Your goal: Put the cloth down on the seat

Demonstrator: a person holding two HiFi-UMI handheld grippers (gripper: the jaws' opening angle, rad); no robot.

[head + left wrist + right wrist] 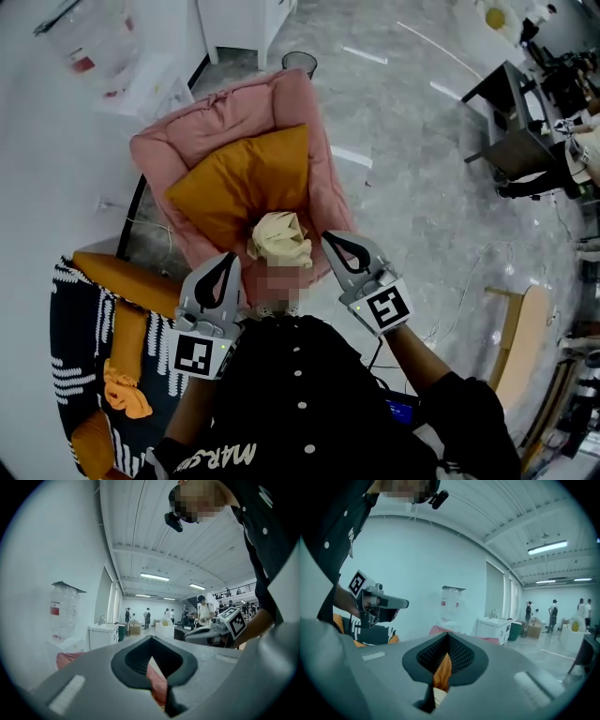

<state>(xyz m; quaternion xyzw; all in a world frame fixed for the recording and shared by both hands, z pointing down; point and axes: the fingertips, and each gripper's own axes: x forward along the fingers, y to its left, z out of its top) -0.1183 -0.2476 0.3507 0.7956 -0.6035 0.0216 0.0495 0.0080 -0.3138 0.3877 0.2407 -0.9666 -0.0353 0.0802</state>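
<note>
Cloth (pixel 279 239): crumpled, laid on the seat of the pink chair (pixel 281 98), against the orange cushion (pixel 246 183). Left gripper (pixel 231 257) and right gripper (pixel 327 236): held apart from cloth, jaws closed together, nothing clamped.

body log | my left claw (pixel 231 255): grey shell, black textured pads with a teardrop outline | my right claw (pixel 327 236): same grey and black | marker cubes (pixel 197 355): white faces, black square pattern, a small green light beside each | my shirt (pixel 309 417): black, white buttons (pixel 298 372), white letters (pixel 220 457) low on it, black sleeve (pixel 469 412)
</note>
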